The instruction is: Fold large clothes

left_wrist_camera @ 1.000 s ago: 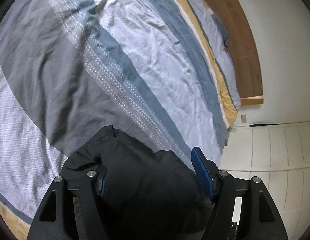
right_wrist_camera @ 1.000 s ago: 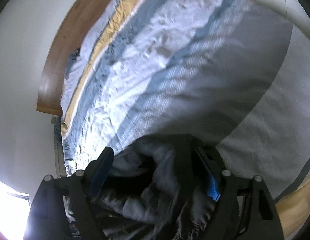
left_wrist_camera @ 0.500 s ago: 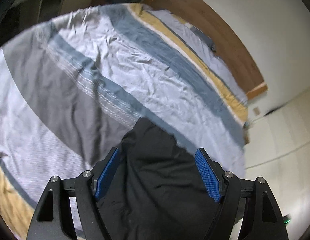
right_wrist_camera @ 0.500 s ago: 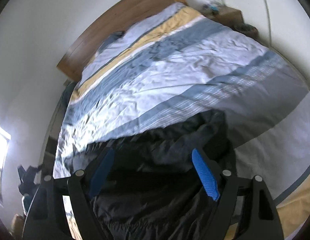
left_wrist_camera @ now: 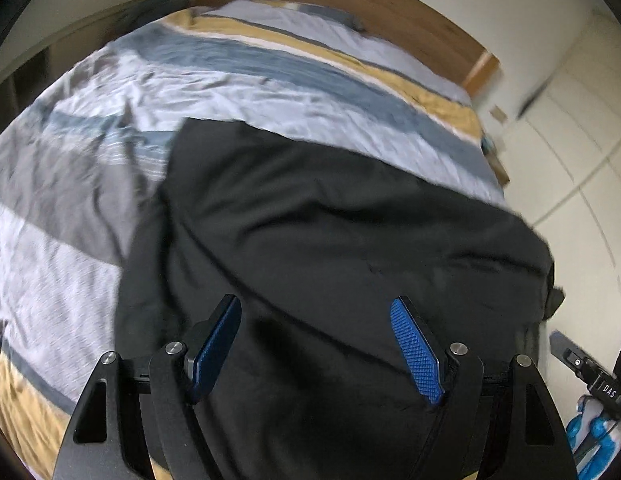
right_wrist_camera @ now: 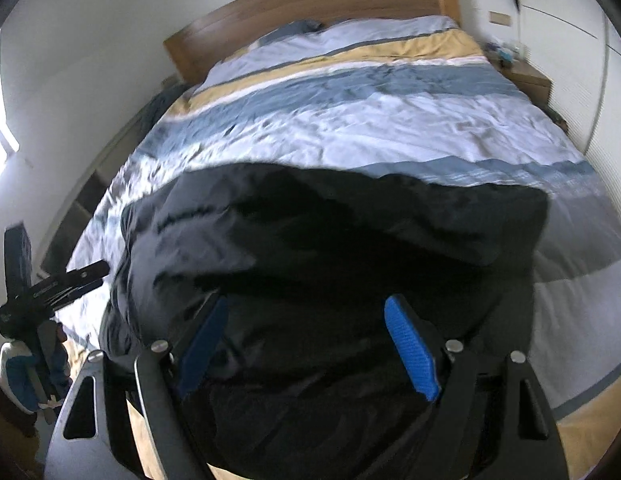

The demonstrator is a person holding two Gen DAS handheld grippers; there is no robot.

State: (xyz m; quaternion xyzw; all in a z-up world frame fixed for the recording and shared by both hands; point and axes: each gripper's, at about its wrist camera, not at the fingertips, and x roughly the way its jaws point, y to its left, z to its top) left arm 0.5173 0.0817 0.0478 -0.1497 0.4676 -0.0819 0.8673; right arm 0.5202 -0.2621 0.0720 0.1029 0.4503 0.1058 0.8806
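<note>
Both tools spread — L (left_wrist_camera: 316, 354), R (right_wrist_camera: 308, 350) — black garment (left_wrist_camera: 330, 240) between; striped duvet (right_wrist_camera: 390, 120), headboard (right_wrist_camera: 310, 4) beyond.

striped duvet (left_wrist_camera: 270, 80), wooden headboard (right_wrist_camera: 310, 4), nightstand (right_wrist_camera: 526, 78)

A black garment (left_wrist_camera: 330, 216) lies spread beyond both sets of jaws on a bed (right_wrist_camera: 410, 128) covered by a striped duvet (left_wrist_camera: 246, 80).
</note>
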